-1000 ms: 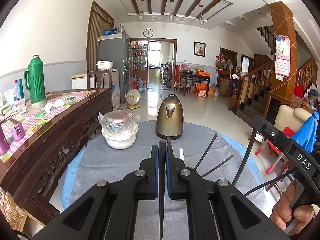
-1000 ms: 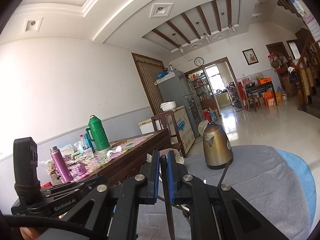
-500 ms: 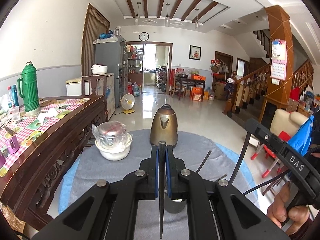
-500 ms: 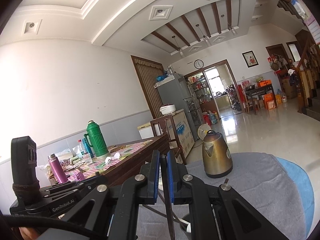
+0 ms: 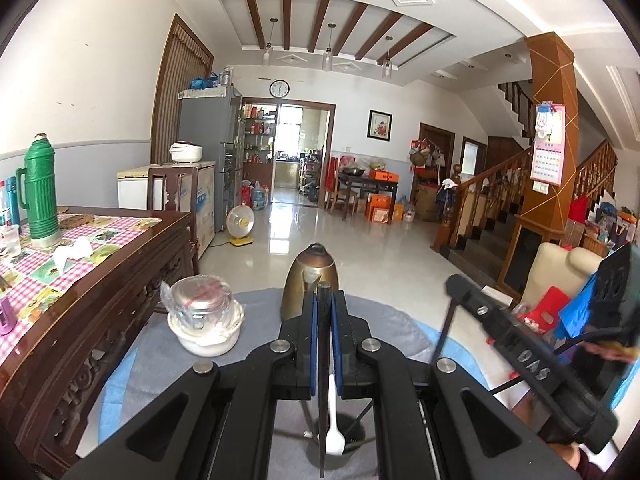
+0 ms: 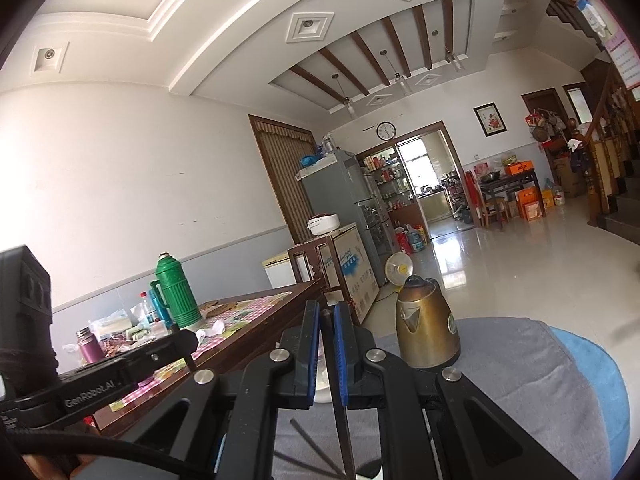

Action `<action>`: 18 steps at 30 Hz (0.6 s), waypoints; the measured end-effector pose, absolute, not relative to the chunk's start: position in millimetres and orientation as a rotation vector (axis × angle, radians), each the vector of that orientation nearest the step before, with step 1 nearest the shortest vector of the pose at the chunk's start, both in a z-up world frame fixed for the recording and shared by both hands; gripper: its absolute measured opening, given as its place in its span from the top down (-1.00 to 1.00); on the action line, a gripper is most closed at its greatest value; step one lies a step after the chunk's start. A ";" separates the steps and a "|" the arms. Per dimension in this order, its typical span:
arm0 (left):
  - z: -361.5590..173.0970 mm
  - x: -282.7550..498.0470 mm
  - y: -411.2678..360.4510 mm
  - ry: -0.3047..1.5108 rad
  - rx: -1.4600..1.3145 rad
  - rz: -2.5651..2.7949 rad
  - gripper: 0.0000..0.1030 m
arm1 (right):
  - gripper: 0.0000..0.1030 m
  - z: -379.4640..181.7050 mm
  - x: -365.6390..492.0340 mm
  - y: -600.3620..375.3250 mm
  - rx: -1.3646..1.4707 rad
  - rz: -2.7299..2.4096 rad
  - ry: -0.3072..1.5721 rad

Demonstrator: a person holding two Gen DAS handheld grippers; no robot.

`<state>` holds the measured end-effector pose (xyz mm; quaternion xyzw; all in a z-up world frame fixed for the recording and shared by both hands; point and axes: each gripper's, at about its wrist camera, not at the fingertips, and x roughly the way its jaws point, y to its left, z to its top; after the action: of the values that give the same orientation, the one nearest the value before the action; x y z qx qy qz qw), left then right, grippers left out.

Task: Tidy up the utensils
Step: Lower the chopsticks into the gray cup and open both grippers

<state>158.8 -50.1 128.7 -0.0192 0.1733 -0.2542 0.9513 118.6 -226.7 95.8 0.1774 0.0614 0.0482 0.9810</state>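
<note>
Clamping a dark chopstick [image 5: 322, 420] upright in the left gripper [image 5: 325, 300], jaws together on it, with its lower end hanging at six o'clock in the left wrist view. Hovering just over the dark holder [image 5: 354, 438] down there, where a white spoon [image 5: 334, 436] is already standing. Pinching a second chopstick [image 6: 342, 432] the same way in the right gripper [image 6: 327, 312], pads pressed on it, its shaft running down toward six o'clock in the right wrist view.

Judging the job as partly done: spoon in the holder, both held sticks not yet dropped in. Leaving at least two loose chopsticks [image 6: 310, 442] lying on the grey cloth [image 5: 400, 320] at about seven o'clock in the right wrist view, apart from the holder. Not being able to tell whether more sticks are already sitting in the holder, since thin dark lines show at its rim only faintly.

Keeping well clear of the bronze kettle [image 5: 310, 280] at twelve o'clock and the wrapped white bowl [image 5: 206, 332] at ten o'clock in the left wrist view.

Reading "DAS" on the right tool's body at four o'clock in the left wrist view, and "GenRobot.AI" on the left tool's body at eight o'clock in the right wrist view. Finding the wall calendar's print too small to read.
</note>
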 end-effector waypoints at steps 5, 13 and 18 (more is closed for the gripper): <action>122.4 177.8 -64.1 0.352 -0.056 -0.513 0.87 | 0.84 85.2 141.5 -234.0 0.393 0.057 0.122; 89.6 212.3 -86.1 0.398 -0.071 -0.500 0.87 | 0.84 59.6 169.4 -250.0 0.424 0.004 0.169; 72.8 223.2 -91.0 0.416 -0.068 -0.489 0.87 | 0.84 47.0 175.1 -253.7 0.407 -0.014 0.203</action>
<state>223.2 -91.0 72.8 -0.0333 0.2042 -0.2405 0.9483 175.1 -253.7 47.0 0.2018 0.1006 -0.0070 0.9742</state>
